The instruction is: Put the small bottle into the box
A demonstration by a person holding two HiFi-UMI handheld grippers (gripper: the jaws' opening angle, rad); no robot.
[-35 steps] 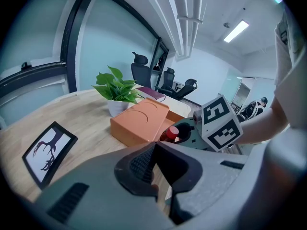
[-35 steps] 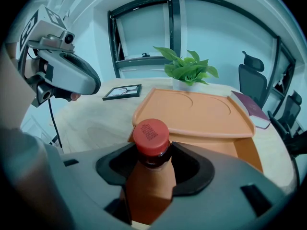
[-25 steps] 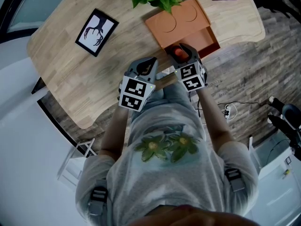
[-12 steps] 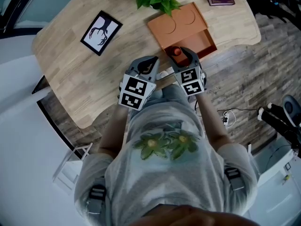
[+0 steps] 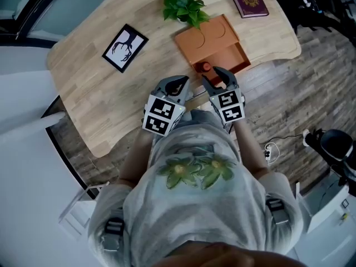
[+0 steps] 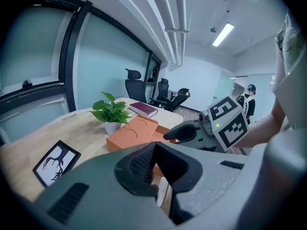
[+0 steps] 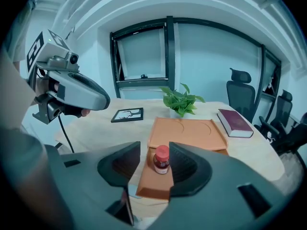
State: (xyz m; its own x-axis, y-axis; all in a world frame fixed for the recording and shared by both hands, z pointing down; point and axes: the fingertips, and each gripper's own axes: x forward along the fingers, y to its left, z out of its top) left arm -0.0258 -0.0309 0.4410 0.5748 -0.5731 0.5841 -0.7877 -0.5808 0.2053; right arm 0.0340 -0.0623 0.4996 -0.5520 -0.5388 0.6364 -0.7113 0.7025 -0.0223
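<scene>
Small bottle (image 7: pixel 161 161) upright in box (image 7: pixel 187 131) – R gripper (image 7: pixel 154 157) jaws closing round it; L gripper (image 6: pixel 154 150) jaws together – plant (image 7: pixel 181 101), book (image 7: pixel 235 121) behind.

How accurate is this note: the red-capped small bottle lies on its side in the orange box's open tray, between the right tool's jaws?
Not quite: the small bottle stands upright, cap up, as the right gripper view shows. The rest holds: it is in the orange box's open tray, between the jaws of the right tool, which are closing but not yet pressing it.
</scene>
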